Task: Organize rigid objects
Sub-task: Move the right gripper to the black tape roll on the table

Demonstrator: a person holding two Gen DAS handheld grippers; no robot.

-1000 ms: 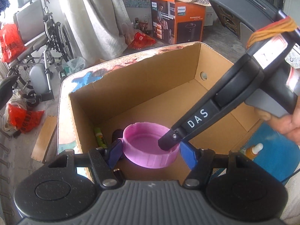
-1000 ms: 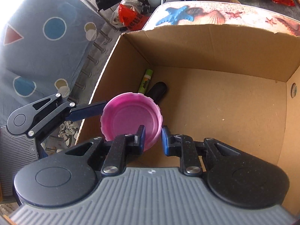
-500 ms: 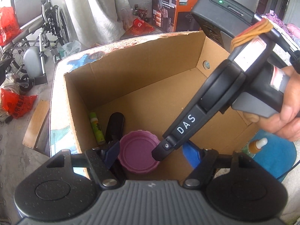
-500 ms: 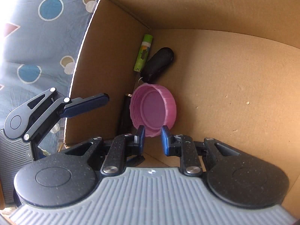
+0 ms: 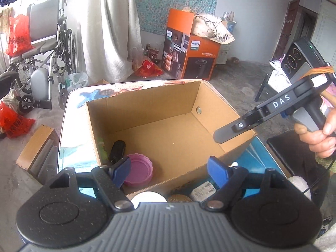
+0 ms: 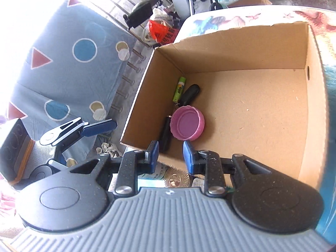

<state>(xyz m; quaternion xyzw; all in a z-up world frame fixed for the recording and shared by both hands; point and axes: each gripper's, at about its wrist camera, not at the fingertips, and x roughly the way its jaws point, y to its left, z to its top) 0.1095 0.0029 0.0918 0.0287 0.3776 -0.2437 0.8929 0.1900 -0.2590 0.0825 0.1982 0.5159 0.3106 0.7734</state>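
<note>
Now that the round pink plastic lid [image 6: 187,124] lies rim-up on the floor of the open brown cardboard box [image 6: 235,48], near its left wall and touching a black key fob [image 6: 190,94] beside a green tube [image 6: 179,89], neither pair of tongs holds anything. The left tongs [image 5: 170,169] have just been opening and stand wide and empty over the box's near edge; the right tongs [image 6: 170,153] have just parted a little, nothing between them. The lid looks light, stiff and smooth; I judge its ridged rim the best place to pinch, one pad inside, one outside.
</note>
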